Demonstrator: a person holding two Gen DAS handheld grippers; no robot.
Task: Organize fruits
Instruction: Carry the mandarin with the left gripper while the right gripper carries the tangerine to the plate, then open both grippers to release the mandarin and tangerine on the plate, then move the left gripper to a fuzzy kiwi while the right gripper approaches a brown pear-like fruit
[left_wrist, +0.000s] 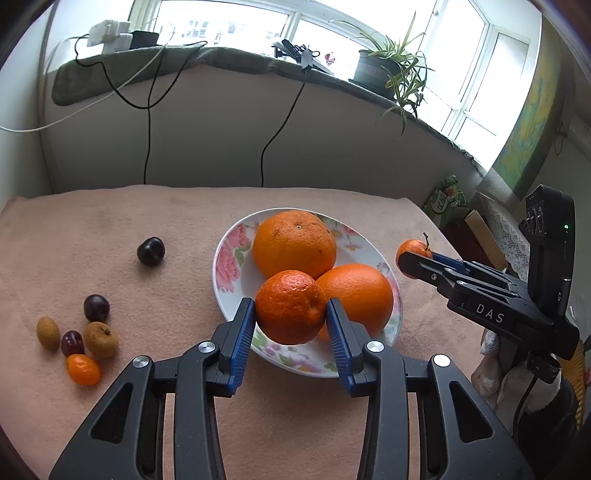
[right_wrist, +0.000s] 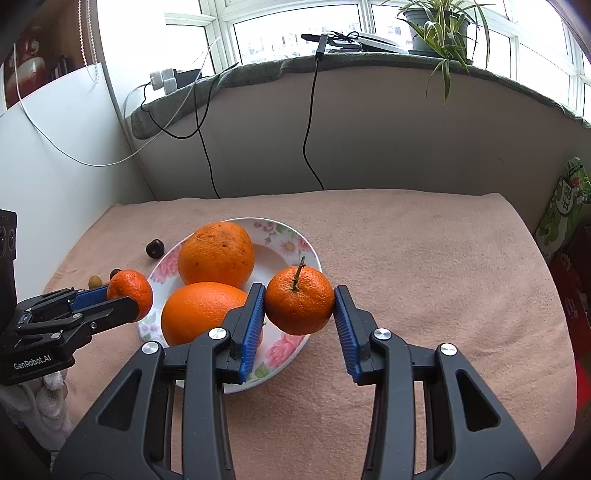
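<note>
I have my left claw (left_wrist: 290, 317) clamped on 1 mandarin (left_wrist: 290, 306), right claw (right_wrist: 299, 306) on a stemmed tangerine (right_wrist: 299, 300), both over the floral plate (left_wrist: 236, 280); I should lower gently at 6 o'clock beside 2 oranges (left_wrist: 294, 243).

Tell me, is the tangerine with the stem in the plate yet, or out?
Out. The stemmed tangerine is clamped in the right claw, held in the air over the flowered plate's edge.

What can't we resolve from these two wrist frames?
- Front orange: lower right side hidden behind the right gripper finger, right wrist view.
- Small fruits: too tiny and partly behind the left gripper's tangerine, right wrist view.
- Plate: near rim covered by that gripper, left wrist view.
</note>
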